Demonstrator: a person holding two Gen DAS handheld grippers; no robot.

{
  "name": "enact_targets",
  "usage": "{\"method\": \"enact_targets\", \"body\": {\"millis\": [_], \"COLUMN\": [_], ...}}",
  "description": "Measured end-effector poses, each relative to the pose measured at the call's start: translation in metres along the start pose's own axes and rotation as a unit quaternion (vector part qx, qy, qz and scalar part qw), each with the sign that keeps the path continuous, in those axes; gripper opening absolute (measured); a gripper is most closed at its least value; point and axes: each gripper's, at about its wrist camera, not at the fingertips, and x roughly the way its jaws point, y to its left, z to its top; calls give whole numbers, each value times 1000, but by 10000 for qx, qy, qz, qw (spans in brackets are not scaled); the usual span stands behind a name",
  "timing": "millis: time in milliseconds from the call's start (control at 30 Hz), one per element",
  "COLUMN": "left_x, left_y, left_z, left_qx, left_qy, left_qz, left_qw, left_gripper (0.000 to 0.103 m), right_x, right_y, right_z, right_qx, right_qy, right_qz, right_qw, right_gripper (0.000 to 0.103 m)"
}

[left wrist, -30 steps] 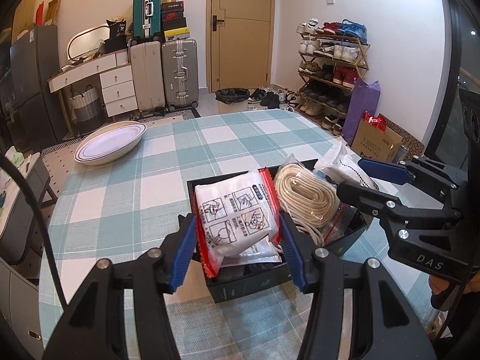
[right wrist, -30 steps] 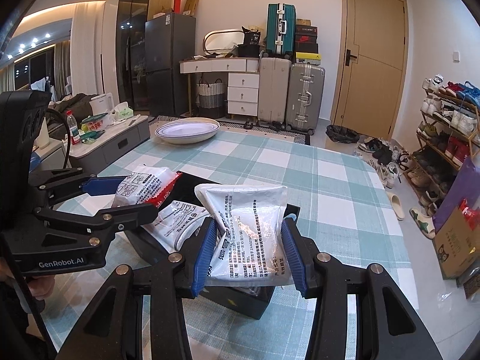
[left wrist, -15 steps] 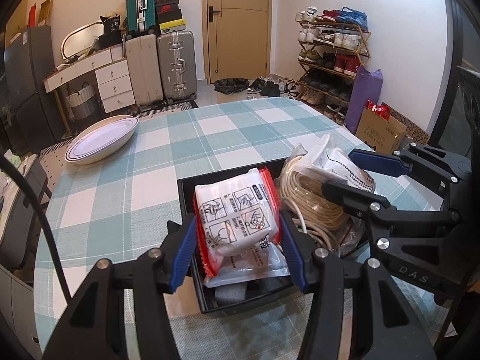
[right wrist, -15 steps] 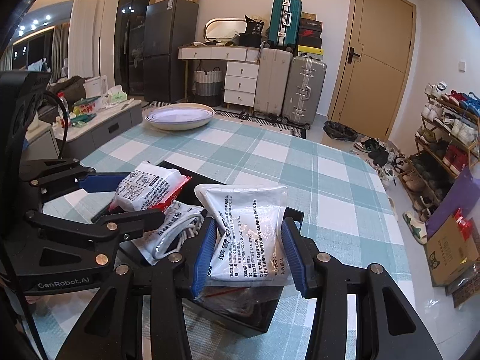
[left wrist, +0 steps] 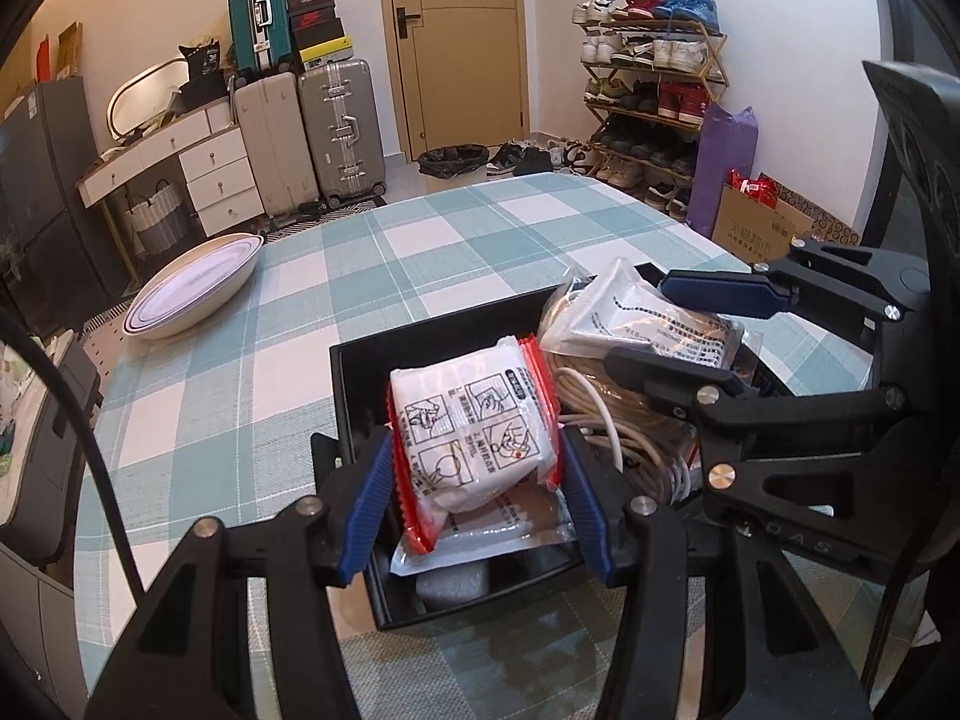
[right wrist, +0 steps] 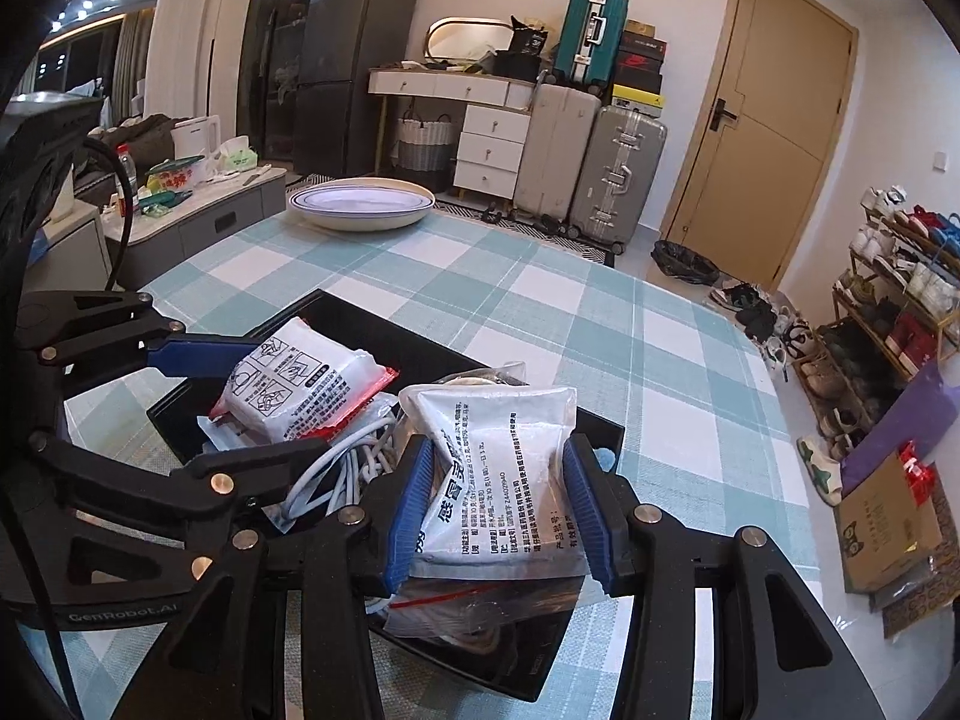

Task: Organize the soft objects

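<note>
Checked tablecloth [left wrist: 420, 252] is carrying a black bin [left wrist: 354, 396] at lower centre. Left gripper [left wrist: 474, 468] is clamping a red-edged packet [left wrist: 474, 426] and right gripper [right wrist: 498, 510] a white pouch [right wrist: 504, 468], both over the bin; lowering and releasing likely comes next.

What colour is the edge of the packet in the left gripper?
Red, on the white packet; clearest in the left wrist view.

Box [left wrist: 354, 384]: on table [left wrist: 420, 252], near edge.
Packet [left wrist: 474, 426]: over box, 9 o'clock side.
Pouch [right wrist: 504, 480]: over box, 3 o'clock side.
Cable [left wrist: 606, 420]: in box, between them.
Dish [left wrist: 192, 285]: 11 o'clock, well apart.
</note>
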Motion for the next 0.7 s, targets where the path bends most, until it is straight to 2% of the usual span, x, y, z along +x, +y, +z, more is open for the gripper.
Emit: {"method": "enact_targets", "body": {"millis": [267,433,500,533,600,633,700], "left_x": [-1,-4,-8,-11,-19,-24,-36], "left_y": [2,4,5,6,6,6,8], "left_z": [0,-1,-1,-2,-2,-2,-4], "left_qx": [-2,-87,-123,-132,-82,-53,-67], "left_qy": [10,-4,-44,-80,-193,-277,-554], "left_qz": [-27,-189,-259,-286,-276,-211,-203], "left_qw": [10000,9998,9996,9995,9994,9994,9982], "left_gripper": [55,59,63,67,77,90,95], "right_x": [2,-7,-14,-18,-26,-30,-39], "right_y": [1,-4,-8,-9,-14,-16,-21], "right_z": [-1,-1,-2,-3,-5,-5,-8], "right_qx": [-134,-37,44,50,76,91,137], "right_qy": [88,-102,-226,-300,-465,-509,-597], "right_qz": [186,300,280,199,100,93,193], "right_qw": [9997,9995,9993,9993,9988,9986,9979], "right_gripper": [45,53,68,72,89,92,100]}}
